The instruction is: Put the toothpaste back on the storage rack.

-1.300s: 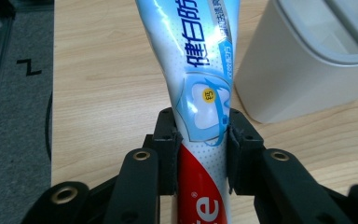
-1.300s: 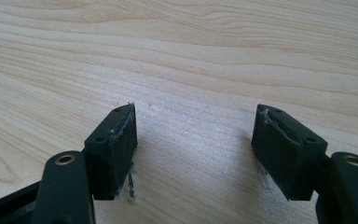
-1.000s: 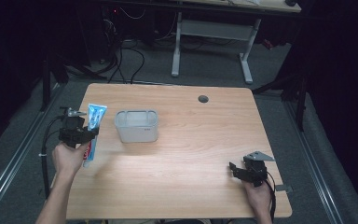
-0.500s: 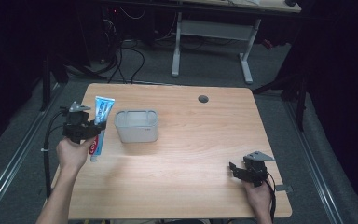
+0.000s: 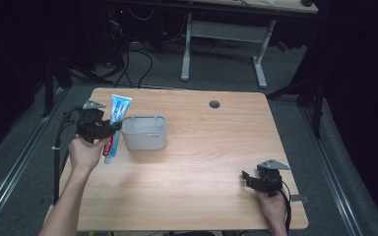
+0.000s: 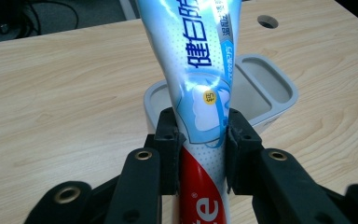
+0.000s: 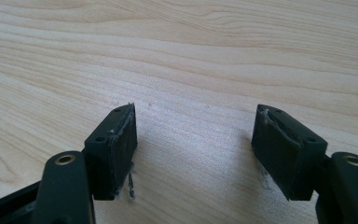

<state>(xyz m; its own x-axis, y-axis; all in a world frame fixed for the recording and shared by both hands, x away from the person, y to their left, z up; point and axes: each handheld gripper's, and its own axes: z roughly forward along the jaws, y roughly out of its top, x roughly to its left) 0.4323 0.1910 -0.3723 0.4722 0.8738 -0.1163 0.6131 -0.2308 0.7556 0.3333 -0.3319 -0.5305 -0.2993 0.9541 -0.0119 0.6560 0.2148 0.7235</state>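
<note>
Both grippers black: left (image 5: 109, 129), right (image 5: 247, 178). Each carries a grey three-cornered top plate and a trailing black cable. Brass-ringed screw holes on jaw arms. Forearms unsleeved.

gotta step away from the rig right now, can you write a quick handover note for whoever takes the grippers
Left hand-held gripper: shut on the toothpaste tube, gripping it about mid-length, flat crimped end pointing away from the person, beside the left wall of the grey holder.
Right hand-held gripper: open, holding nothing, low over bare wood at the near right of the table.
Done: tube picked up.
Left: probably setting the tube into one of the holder's compartments; it is not in yet.
</note>
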